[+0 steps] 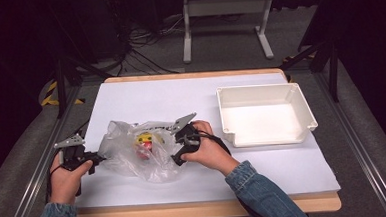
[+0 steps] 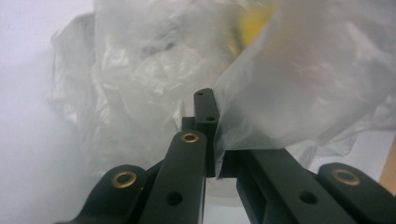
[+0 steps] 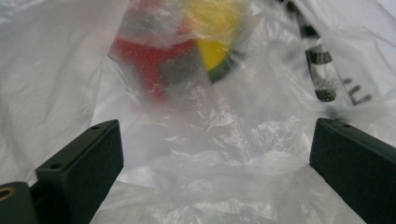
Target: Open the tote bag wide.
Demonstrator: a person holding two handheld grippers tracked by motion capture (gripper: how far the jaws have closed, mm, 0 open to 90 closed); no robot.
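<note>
The bag (image 1: 133, 149) lies crumpled between my two grippers, its film bunched right against my open right jaws. Beyond it the table (image 1: 145, 98) is bare up to the far edge. The tray (image 1: 264, 114) blocks the far right; in front of it, room to pass.

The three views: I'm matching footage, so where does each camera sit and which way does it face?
High view: above the person's side, facing forward and down on the table, plastic bag and white bin; both forearms show.
Left gripper view: rides the left hand-held gripper, jaws shut on the bag's film.
Right gripper view: rides the right hand-held gripper, jaws open.
All share the bag.
</note>
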